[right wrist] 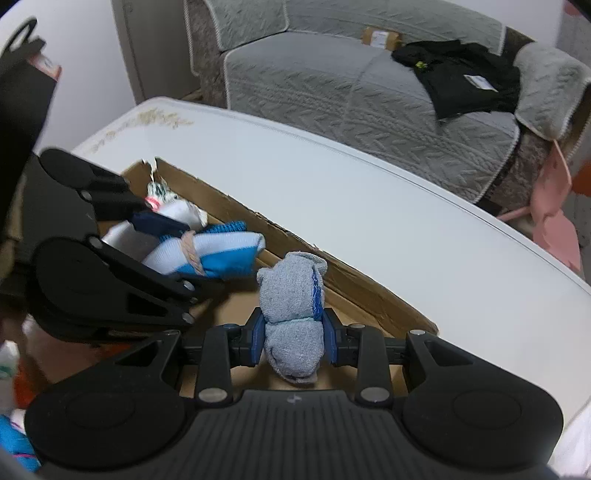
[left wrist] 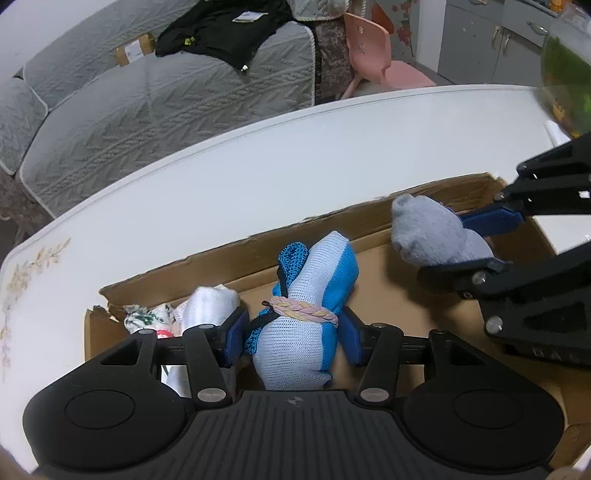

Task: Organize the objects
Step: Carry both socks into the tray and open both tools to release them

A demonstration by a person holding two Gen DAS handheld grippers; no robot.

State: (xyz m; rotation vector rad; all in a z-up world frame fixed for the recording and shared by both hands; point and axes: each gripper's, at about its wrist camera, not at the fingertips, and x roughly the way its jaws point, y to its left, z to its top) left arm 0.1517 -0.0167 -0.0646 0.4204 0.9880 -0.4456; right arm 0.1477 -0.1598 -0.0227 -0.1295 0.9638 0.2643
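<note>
My left gripper is shut on a blue and white sock roll bound with a pink and yellow braided band, inside a shallow cardboard box. My right gripper is shut on a grey sock roll over the same box. In the left wrist view the right gripper holds the grey roll at the box's right end. In the right wrist view the left gripper holds the blue roll to the left. A white sock bundle and a green-patterned one lie in the box's left corner.
The box sits on a white table with a floral print at its corner. A grey sofa with a black garment stands beyond the table. A pink chair and a glass bowl are at the right.
</note>
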